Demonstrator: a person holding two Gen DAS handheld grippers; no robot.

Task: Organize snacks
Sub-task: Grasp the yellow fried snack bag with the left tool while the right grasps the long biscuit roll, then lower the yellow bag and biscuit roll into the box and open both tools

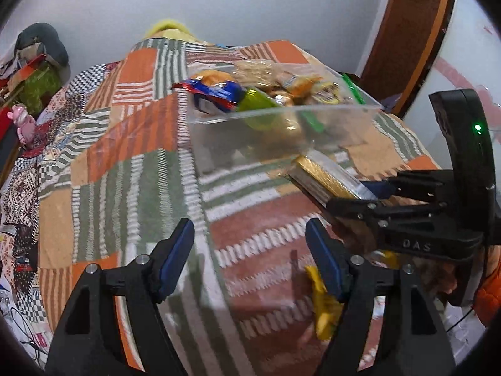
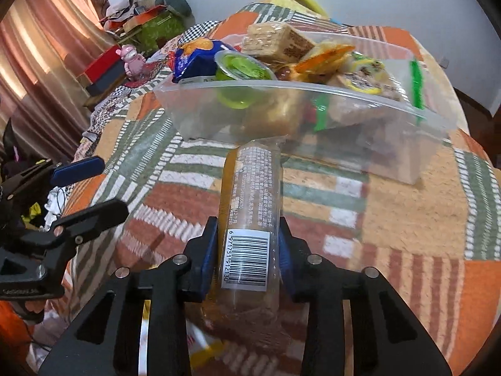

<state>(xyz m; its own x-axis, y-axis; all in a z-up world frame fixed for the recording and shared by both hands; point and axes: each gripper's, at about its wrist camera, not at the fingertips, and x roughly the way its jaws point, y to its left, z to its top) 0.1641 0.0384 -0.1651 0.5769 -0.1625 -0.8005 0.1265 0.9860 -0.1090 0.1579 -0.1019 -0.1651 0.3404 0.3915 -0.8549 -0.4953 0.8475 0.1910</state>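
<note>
**Holding one long biscuit pack out toward the snack box**

Gripping with my right fingers, I have one long clear-wrapped biscuit pack clamped near its barcode end. Its long axis runs straight out along the fingers, the far end pointing at the near wall of the clear plastic box and hanging above the patchwork cover of the bed.

My left fingers stand released, with nothing but the bedcover between the two blue pads.

There is one box, heaped with snacks: one blue bag, one green jelly cup, one block of wafers, and further wrapped pieces I cannot count.

Only the right view shows the barcode and printed side of the pack. Only the left view shows its gold side and one yellow wrapper lying on the cover beside my left fingers.
</note>
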